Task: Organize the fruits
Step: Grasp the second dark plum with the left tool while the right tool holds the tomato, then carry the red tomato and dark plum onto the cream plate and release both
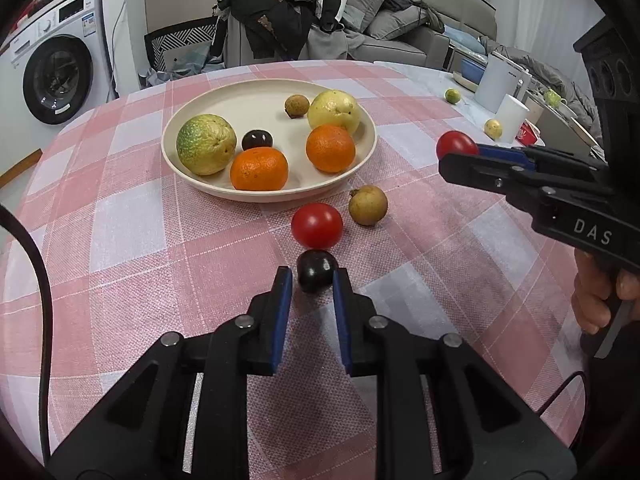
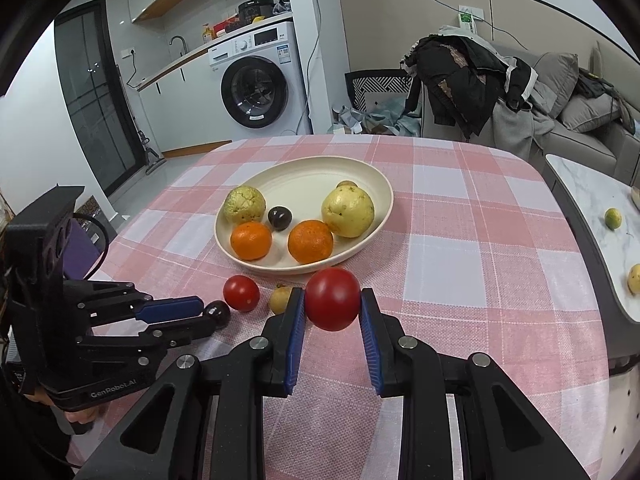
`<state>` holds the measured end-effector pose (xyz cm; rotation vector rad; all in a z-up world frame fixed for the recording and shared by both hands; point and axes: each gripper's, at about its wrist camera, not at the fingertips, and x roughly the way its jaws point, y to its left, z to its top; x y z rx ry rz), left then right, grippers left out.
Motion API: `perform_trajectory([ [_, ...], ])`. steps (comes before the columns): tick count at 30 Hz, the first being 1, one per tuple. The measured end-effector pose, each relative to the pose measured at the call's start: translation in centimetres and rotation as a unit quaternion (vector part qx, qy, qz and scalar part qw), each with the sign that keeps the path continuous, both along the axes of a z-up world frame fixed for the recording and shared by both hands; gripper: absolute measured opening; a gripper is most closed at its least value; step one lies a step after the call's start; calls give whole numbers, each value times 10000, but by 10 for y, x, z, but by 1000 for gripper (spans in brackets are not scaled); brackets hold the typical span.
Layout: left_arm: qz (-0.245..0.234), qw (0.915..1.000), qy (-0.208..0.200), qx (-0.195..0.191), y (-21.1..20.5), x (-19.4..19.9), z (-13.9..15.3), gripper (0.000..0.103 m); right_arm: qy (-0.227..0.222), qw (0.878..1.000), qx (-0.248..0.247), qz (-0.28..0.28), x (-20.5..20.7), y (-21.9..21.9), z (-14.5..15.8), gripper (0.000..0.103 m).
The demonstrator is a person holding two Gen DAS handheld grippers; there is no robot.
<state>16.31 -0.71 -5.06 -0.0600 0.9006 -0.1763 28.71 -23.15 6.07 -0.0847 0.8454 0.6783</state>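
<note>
My left gripper (image 1: 313,278) is shut on a small dark plum (image 1: 316,270) resting on the pink checked tablecloth (image 1: 120,240). Just beyond it lie a red tomato (image 1: 317,225) and a tan longan (image 1: 368,205). My right gripper (image 2: 333,300) is shut on a second red tomato (image 2: 333,298), held above the cloth near the cream plate (image 2: 376,176). In the left wrist view that right gripper (image 1: 458,151) enters from the right with the tomato (image 1: 454,142). The plate (image 1: 224,104) holds two guavas, two oranges (image 1: 259,169), a dark plum and a longan.
A marble side table (image 2: 588,200) at the right carries small green and yellow fruits, a white mug (image 1: 512,118) and a white container. A clothes-draped chair (image 1: 276,20), a sofa and a washing machine (image 2: 256,80) stand beyond the table.
</note>
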Motion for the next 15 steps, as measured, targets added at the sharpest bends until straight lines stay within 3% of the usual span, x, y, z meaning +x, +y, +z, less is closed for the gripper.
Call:
perform_trajectory([
  [7,-66,9999,140,62,-8,6,-8,25,-49,10000,6,53,-3,1,3,27],
  [15,-99,9991,183,360,-21,15,-10,25,-32,10000,-6,39,-2,1,2,27],
])
